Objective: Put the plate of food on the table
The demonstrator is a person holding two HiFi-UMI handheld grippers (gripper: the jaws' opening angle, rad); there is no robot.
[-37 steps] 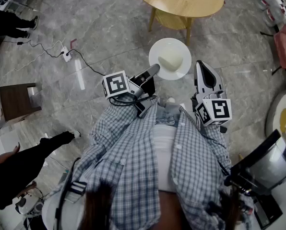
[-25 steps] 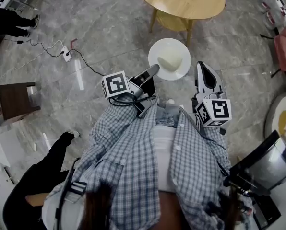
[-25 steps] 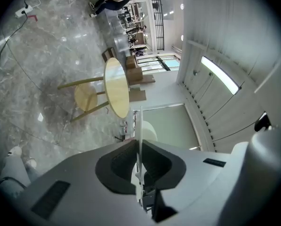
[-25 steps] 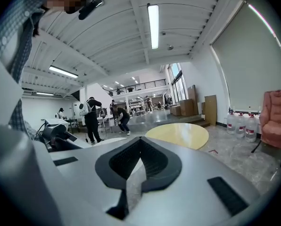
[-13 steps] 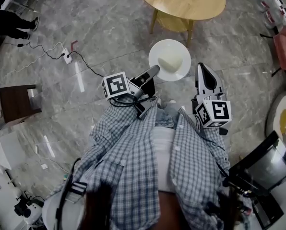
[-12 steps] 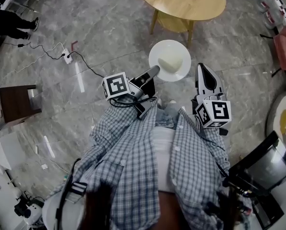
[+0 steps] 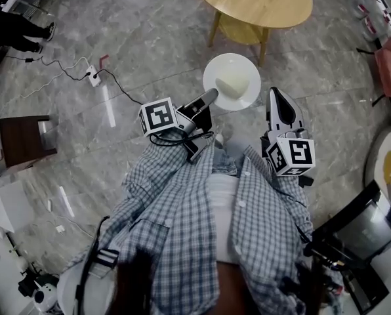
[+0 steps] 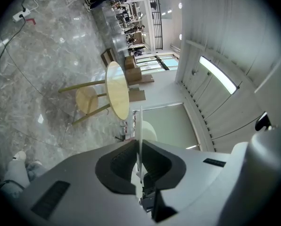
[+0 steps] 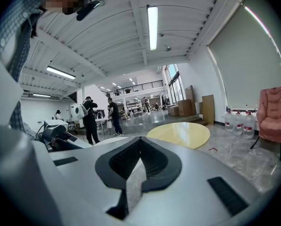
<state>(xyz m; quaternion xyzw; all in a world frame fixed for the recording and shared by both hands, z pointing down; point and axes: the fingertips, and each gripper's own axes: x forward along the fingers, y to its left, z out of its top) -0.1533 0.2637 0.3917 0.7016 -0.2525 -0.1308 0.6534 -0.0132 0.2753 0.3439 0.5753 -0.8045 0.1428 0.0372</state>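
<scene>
The left gripper (image 7: 210,96) pinches the near-left rim of a white plate (image 7: 231,63) of pale food (image 7: 233,84), held over the floor (image 7: 149,44) just short of the round wooden worktop (image 7: 254,2). The right gripper (image 7: 278,97), pressed together, is empty.

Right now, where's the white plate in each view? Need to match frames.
Head view: plate upper centre, just below the round wooden table, with the left gripper clamped on its rim.
Left gripper view: plate edge-on, a thin white vertical line between the jaws.
Right gripper view: plate, apparently a pale sliver just left of the jaw tips.
Shared landmark: round wooden table.
</scene>
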